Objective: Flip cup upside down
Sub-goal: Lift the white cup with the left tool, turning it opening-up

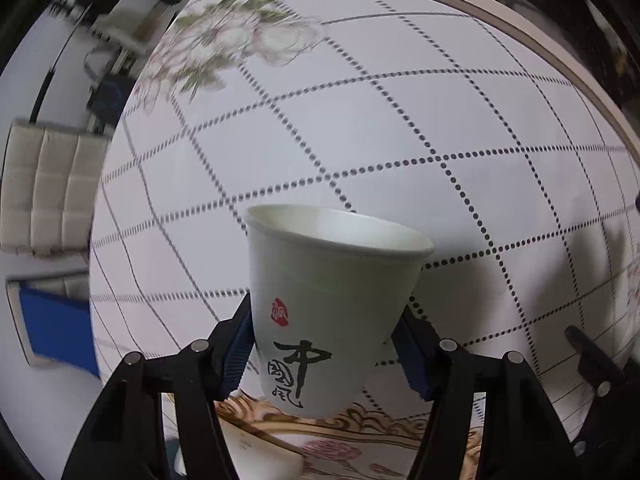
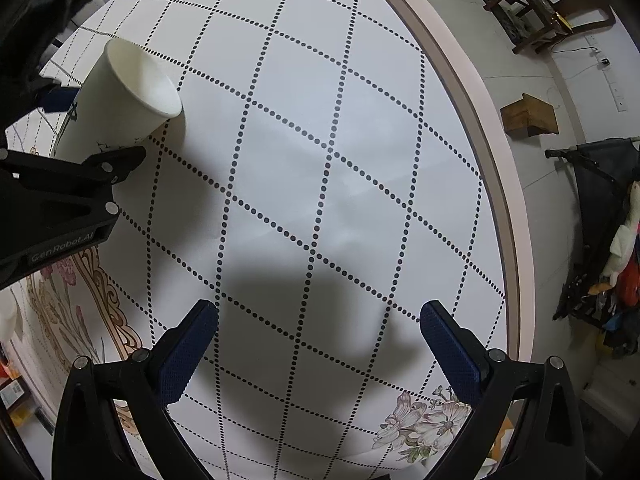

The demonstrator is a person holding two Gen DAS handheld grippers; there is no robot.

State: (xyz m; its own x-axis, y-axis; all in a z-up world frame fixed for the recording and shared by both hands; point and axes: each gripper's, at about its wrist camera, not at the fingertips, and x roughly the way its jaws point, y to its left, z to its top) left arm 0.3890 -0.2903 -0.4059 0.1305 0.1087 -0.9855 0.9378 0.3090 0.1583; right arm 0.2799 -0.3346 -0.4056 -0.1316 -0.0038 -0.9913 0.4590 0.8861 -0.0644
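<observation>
Cup (image 1: pixel 332 300) sits between left tool (image 1: pixel 324 344) fingers, above table (image 1: pixel 400 120).

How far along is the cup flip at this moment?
Done: the left gripper is shut on the paper cup, its blue pads pressed on both sides of the lower wall. In hand: the cup appears lifted off the tablecloth and, in the right wrist view, tilted, mouth still open upward. Left: finish the turn and set it rim-down. The right gripper is open and holds nothing.
</observation>
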